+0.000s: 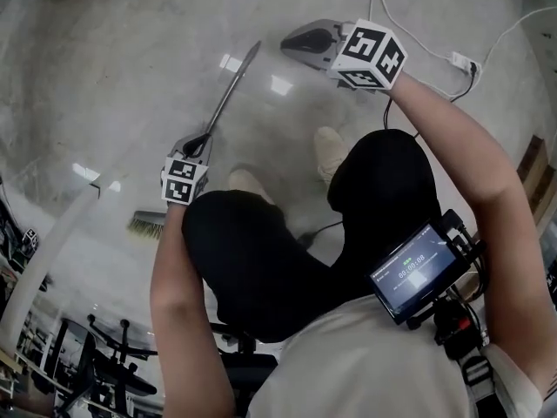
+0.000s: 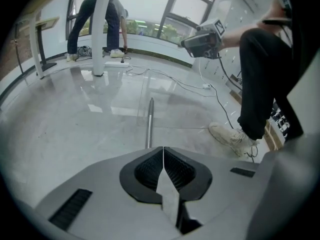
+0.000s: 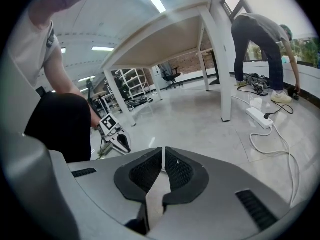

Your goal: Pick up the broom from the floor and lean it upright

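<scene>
light: bright, ceiling strips (image 3: 156, 0) and windows (image 2: 165, 14) | glare: glossy floor (image 1: 130, 77) | edges: fisheye-warped, dark

Glossy polished floor (image 1: 104, 77); smooth metal broom handle (image 1: 231, 88); coarse bristles (image 1: 148, 225).

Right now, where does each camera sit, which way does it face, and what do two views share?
Head view: on the person's head, facing steeply down at the floor; shows both arms, knees, shoes, left tool, right tool, broom.
Left gripper view: on the left tool, facing along its shut jaws to the broom handle; shows a leg and shoe.
Right gripper view: on the right tool, facing across the room toward a white table; shows a knee.
Shared: both gripper views catch a second person bending by the windows.
</scene>
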### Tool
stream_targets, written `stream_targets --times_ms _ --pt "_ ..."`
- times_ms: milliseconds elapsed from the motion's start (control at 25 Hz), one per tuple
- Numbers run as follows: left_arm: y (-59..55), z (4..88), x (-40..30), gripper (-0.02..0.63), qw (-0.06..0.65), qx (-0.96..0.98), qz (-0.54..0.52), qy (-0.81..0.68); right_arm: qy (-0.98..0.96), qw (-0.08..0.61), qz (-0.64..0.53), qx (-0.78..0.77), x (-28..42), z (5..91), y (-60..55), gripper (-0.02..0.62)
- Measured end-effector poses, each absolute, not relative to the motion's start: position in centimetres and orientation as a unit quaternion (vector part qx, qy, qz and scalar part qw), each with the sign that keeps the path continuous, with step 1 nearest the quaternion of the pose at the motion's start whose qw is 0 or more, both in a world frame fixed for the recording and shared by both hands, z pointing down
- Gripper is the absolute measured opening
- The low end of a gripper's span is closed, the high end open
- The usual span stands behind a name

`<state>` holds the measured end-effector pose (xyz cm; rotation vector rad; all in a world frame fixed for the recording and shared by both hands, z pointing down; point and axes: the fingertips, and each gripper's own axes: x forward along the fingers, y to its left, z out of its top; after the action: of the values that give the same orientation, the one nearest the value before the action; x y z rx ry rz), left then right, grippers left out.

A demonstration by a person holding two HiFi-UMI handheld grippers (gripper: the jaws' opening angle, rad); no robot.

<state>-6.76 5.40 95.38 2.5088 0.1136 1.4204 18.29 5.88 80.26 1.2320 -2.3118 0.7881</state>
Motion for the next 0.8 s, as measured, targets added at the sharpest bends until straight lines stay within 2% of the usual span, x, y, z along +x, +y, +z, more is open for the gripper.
stream_targets --times_ms 200,560,600,680,800 --pt "5.1 98.5 -6.3 0.011 0.109 0.862 0.493 0.048 -0.838 0.205 0.274 0.424 19.1 82.4 4.9 0.028" --pt "4.1 104.0 -9.8 0.014 0.093 0.859 0.501 0.049 -0.836 0.234 0.264 0.421 19.6 85.6 3.4 0.028" --pt "4.1 104.3 -9.7 0.022 0.088 0.86 0.501 0.047 -0.834 0.237 0.264 0.423 19.9 85.6 3.3 0.028" --pt "4.1 105.2 -9.6 0.093 0.077 0.86 0.502 0.041 -0.83 0.238 0.266 0.428 20.2 85.6 3.2 0.028" --pt "4.7 106.0 -9.3 0.104 0.069 0.848 0.523 0.044 -0.83 0.241 0.269 0.426 20.2 85.7 3.2 0.028"
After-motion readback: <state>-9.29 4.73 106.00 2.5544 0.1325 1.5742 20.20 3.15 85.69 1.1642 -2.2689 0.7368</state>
